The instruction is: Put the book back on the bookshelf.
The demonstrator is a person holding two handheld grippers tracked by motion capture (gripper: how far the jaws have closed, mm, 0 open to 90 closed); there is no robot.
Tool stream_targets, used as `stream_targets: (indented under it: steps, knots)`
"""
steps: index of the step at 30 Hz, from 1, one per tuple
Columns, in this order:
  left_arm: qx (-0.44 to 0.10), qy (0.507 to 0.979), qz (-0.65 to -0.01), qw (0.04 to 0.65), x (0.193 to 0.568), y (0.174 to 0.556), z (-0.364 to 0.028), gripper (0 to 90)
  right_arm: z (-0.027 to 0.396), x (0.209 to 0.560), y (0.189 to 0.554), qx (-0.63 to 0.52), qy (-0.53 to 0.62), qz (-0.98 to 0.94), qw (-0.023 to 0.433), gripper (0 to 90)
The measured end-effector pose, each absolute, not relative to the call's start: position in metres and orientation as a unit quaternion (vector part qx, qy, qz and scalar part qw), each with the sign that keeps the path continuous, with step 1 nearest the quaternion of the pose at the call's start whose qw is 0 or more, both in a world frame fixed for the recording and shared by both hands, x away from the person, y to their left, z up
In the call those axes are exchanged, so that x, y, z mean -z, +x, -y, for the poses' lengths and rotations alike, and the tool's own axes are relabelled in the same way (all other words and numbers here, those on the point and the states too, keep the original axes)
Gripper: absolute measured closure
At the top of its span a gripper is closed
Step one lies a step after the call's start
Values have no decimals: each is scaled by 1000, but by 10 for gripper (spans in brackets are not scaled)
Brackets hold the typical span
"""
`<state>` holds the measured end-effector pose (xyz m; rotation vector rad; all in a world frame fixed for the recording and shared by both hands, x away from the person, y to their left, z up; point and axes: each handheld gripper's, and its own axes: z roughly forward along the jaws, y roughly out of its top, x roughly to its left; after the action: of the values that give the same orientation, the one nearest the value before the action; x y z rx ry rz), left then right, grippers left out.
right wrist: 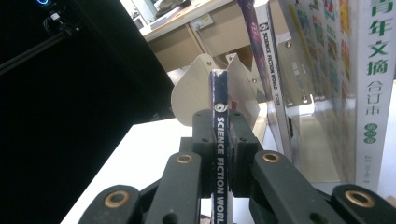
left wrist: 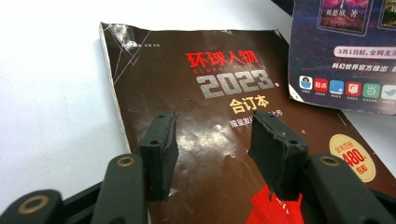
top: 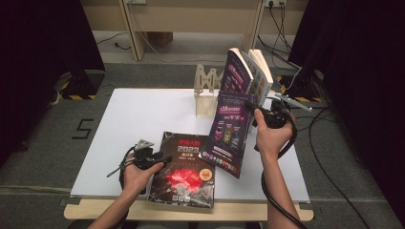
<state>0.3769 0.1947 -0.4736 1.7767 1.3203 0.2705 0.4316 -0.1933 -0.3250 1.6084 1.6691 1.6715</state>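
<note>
Magazine work: your right tool is clenched on the spine of a Science Fiction World magazine, holding it upright and tilted above the white table, just in front of the wooden book stand. Two more volumes lean in that stand. Your left tool hangs released, its jaws apart over the brown 2023 bound volume lying flat near the table's front edge.
</note>
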Motion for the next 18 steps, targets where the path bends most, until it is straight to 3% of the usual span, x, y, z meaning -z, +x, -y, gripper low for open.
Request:
stream_targets:
  steps: [18]
  knots:
    - [-108, 716, -532, 439, 474, 377, -195, 503, 195, 321, 435, -585, 555, -572, 153, 846]
